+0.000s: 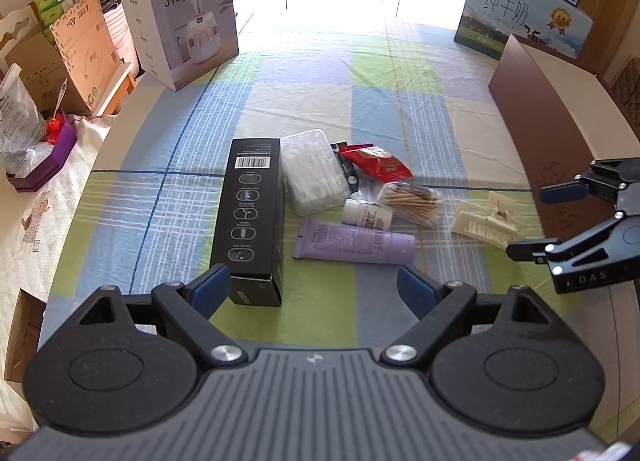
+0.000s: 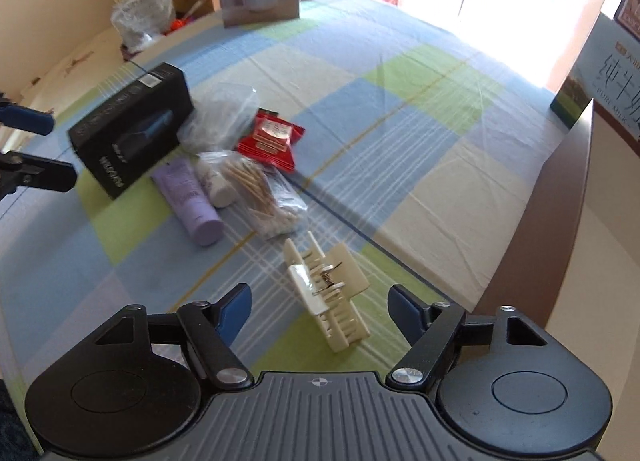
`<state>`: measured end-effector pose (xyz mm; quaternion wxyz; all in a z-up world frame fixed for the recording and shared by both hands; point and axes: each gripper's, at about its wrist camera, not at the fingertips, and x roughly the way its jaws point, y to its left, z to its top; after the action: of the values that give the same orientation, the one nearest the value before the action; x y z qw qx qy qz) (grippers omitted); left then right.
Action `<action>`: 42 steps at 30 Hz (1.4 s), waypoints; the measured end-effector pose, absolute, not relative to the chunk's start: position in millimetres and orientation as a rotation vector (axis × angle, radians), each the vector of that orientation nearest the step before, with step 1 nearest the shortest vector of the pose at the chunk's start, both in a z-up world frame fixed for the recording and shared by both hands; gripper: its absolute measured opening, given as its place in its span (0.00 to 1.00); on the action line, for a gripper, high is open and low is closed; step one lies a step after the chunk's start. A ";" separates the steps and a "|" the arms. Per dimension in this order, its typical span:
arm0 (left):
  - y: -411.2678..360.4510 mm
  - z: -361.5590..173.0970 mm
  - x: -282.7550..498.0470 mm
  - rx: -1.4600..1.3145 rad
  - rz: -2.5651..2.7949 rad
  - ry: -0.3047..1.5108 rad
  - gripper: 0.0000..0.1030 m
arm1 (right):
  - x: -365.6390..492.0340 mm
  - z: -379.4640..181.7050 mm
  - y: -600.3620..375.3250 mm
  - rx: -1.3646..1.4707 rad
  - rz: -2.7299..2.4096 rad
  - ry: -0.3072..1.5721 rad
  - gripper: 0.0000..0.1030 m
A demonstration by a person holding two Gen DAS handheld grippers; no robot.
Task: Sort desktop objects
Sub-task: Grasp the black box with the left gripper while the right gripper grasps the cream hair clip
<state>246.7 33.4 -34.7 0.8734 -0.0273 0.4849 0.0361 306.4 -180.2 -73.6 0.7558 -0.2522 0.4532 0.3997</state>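
A pile lies on the checked tablecloth: a long black box (image 1: 250, 217) (image 2: 132, 133), a clear plastic case (image 1: 314, 171), a red packet (image 1: 378, 163) (image 2: 272, 141), a bag of cotton swabs (image 1: 414, 201) (image 2: 256, 193), a small white bottle (image 1: 366, 215), a purple tube (image 1: 354, 241) (image 2: 192, 201) and a cream hair claw clip (image 1: 486, 221) (image 2: 328, 293). My left gripper (image 1: 314, 291) is open and empty, its left finger beside the black box's near end. My right gripper (image 2: 320, 311) is open, with the hair clip between its jaws, not gripped.
A humidifier box (image 1: 184, 17) stands at the back left, a milk carton box (image 1: 524, 17) at the back right. A brown board (image 1: 560, 121) runs along the table's right edge. Cardboard boxes and bags (image 1: 48, 73) crowd the left side off the table.
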 end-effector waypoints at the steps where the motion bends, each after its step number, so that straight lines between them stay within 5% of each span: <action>1: 35.3 -36.8 249.6 -0.057 0.076 1.017 0.86 | 310.2 -76.3 -176.4 -0.550 0.857 1.004 0.70; 7: 45.4 -46.9 265.8 -0.054 0.072 1.041 0.86 | 324.6 -91.1 -160.6 -0.542 0.814 1.083 0.62; 11: 49.3 -51.6 274.1 -0.028 0.070 1.045 0.86 | 326.2 -98.3 -159.7 -0.539 0.783 1.100 0.43; 22: 63.5 -70.4 302.7 0.028 0.067 1.073 0.85 | 299.2 -94.9 -177.4 -0.350 0.551 1.103 0.42; 27: 70.4 -82.8 319.8 0.045 0.059 1.107 0.66 | 286.1 -92.7 -186.1 -0.284 0.517 1.101 0.42; 31: 74.9 -92.6 328.8 0.047 0.066 1.136 0.39 | 280.1 -90.7 -193.6 -0.264 0.506 1.093 0.42; 42: 76.1 -87.9 283.4 0.033 0.061 1.183 0.37 | 252.2 -92.2 -209.8 -0.221 0.535 1.128 0.42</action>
<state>283.4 76.1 -87.9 0.8294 0.0155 0.5577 0.0290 252.2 -209.8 -92.2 0.8058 -0.1034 0.5269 0.2499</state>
